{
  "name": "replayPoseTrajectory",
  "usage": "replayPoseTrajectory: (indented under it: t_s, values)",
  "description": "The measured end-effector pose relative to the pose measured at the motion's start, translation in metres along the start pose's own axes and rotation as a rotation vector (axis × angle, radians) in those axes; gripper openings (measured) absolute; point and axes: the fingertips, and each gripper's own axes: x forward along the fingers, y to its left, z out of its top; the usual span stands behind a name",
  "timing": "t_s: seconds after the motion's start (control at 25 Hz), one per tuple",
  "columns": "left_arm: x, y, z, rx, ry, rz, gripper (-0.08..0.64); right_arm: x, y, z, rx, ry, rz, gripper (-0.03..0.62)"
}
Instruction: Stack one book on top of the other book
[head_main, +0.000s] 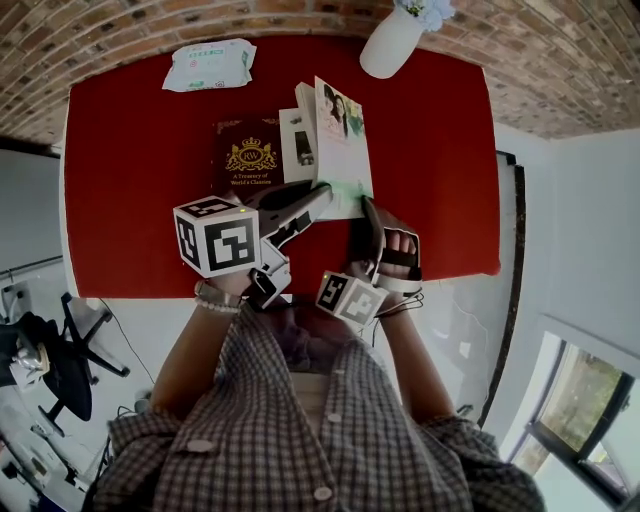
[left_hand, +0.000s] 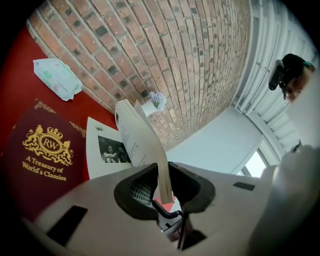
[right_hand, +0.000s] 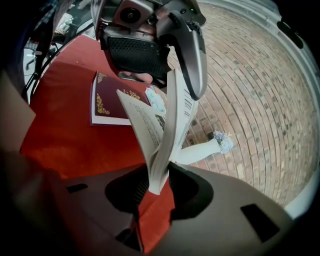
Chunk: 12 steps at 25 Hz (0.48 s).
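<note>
A maroon book (head_main: 249, 156) with a gold crest lies flat on the red table (head_main: 130, 180). Just right of it a thin pale book (head_main: 340, 135) with a photo cover is raised off the table, its pages fanned apart. My left gripper (head_main: 322, 192) is shut on its near edge, and my right gripper (head_main: 368, 206) is shut on the same edge a little to the right. In the left gripper view the pale book (left_hand: 132, 135) runs down between the jaws of the left gripper (left_hand: 164, 187), with the maroon book (left_hand: 45, 155) lower left. In the right gripper view the pale book (right_hand: 170, 120) stands in the right gripper (right_hand: 157, 182).
A white vase (head_main: 392, 42) with flowers stands at the table's far edge by the brick wall. A pack of wipes (head_main: 208, 63) lies at the far left. Beyond the table's right edge is pale floor. A black office chair (head_main: 60, 350) stands at the left.
</note>
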Motion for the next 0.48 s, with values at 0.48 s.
replayPoseTrajectory:
  t_s: [0.48]
  values:
    - [-0.083, 0.031, 0.018, 0.0, -0.064, 0.064, 0.071, 0.001, 0.037, 0.08, -0.033, -0.077, 0.028, 0.118]
